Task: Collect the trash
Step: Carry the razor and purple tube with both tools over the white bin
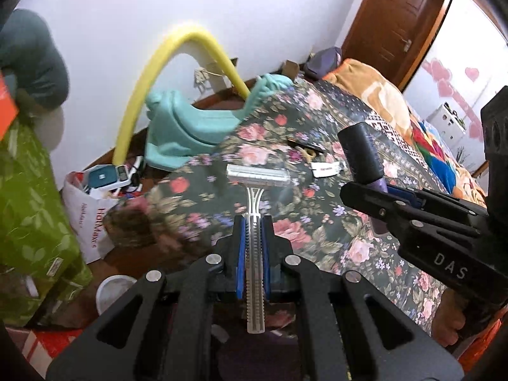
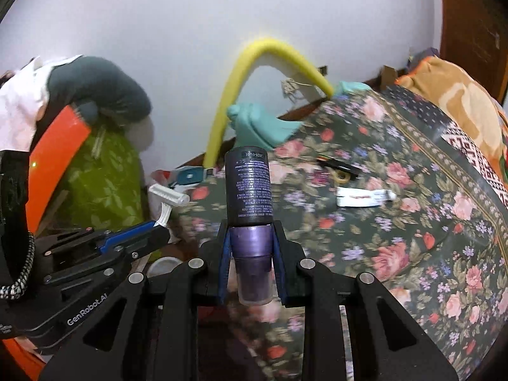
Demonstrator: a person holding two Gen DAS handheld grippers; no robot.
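Observation:
My left gripper (image 1: 253, 222) is shut on a clear disposable razor (image 1: 254, 203), head pointing away, above the near edge of the floral bedspread (image 1: 317, 222). My right gripper (image 2: 250, 231) is shut on the purple cap end of a dark spray can (image 2: 249, 187), held upright. The right gripper with the can also shows in the left wrist view (image 1: 368, 187), and the left gripper with the razor in the right wrist view (image 2: 158, 225). A flattened white tube (image 2: 362, 197) and a small black and yellow item (image 2: 338, 170) lie on the bedspread.
A white plastic bag (image 1: 92, 219) holding boxes stands on the floor at the left. A green patterned box (image 1: 28, 209), a teal plastic seat (image 1: 190, 123) and a yellow foam tube (image 1: 165, 63) lie beyond. A white bowl (image 1: 114, 289) sits on the floor.

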